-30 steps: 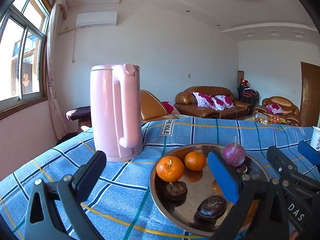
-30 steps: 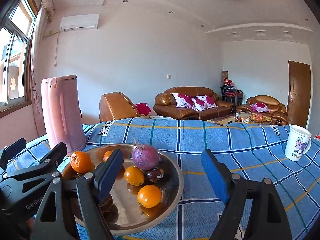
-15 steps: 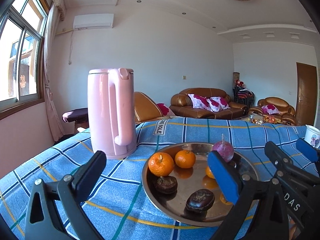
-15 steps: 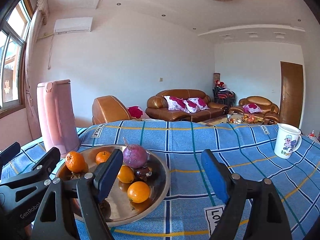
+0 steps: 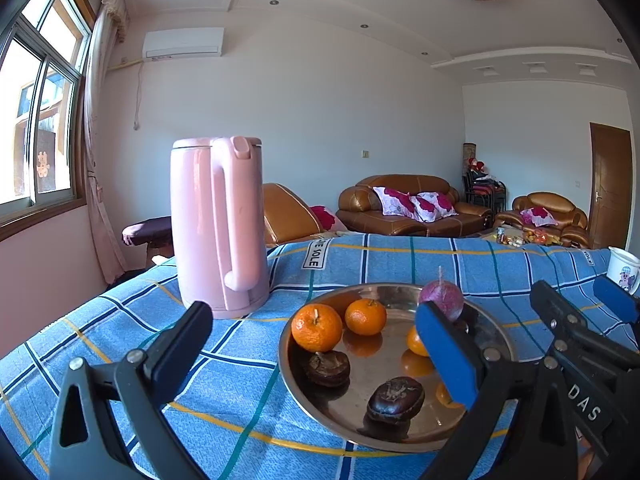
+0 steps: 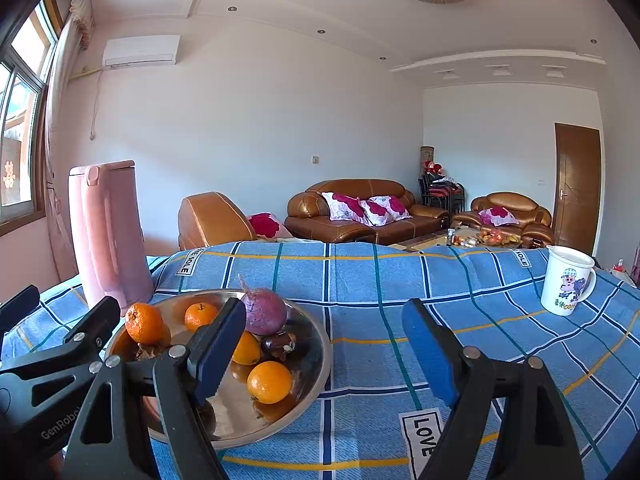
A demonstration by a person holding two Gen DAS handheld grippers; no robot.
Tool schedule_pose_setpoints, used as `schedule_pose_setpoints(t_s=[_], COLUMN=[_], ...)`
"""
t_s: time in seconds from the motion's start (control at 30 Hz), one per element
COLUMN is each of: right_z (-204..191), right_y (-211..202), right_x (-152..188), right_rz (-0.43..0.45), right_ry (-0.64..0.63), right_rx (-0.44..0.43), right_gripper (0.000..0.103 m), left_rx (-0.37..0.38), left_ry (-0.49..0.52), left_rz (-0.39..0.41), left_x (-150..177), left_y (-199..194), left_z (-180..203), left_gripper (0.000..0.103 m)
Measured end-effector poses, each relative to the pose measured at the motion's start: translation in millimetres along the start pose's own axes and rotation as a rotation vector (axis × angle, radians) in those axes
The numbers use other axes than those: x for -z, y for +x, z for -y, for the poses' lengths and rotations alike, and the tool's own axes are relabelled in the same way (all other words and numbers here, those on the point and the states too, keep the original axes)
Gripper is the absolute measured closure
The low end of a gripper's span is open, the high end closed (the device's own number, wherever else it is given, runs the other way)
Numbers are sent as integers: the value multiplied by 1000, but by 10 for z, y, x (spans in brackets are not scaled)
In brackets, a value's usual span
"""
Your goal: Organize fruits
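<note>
A round metal plate (image 5: 288,364) (image 6: 320,344) sits on the blue checked tablecloth. It holds several oranges (image 5: 317,327) (image 6: 269,382), a purple onion-like bulb (image 5: 442,302) (image 6: 264,310) and dark brown wrinkled fruits (image 5: 396,398) (image 6: 279,345). My left gripper (image 5: 316,348) is open and empty, above the plate's near left side. My right gripper (image 6: 324,344) is open and empty, above the plate's right rim. Each gripper shows at the edge of the other's view.
A tall pink kettle (image 5: 218,224) (image 6: 106,232) stands left of the plate. A white cartoon mug (image 6: 566,280) (image 5: 622,270) stands at the far right of the table. Brown sofas (image 6: 364,212) are beyond the table.
Both grippers have drawn back and risen slightly; the plate sits lower and farther left in the right view. Both stay open and empty. The fruits have not moved.
</note>
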State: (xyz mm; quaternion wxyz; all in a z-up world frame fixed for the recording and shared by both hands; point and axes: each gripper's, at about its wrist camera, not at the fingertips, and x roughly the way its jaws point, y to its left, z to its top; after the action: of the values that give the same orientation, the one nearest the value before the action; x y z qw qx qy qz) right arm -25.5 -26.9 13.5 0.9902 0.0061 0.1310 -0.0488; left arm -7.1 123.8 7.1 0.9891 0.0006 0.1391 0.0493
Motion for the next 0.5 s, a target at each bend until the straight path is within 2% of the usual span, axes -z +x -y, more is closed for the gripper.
schedule_pose_setpoints(t_s=[0.5], right_z=[13], right_y=[-43], right_x=[1], right_rz=[2], right_ry=[4], right_rx=[21], right_gripper=[21], left_rx=[16], left_ry=[2], left_rz=[-9], left_x=[-3], left_y=[22], left_z=[33], left_gripper=[0])
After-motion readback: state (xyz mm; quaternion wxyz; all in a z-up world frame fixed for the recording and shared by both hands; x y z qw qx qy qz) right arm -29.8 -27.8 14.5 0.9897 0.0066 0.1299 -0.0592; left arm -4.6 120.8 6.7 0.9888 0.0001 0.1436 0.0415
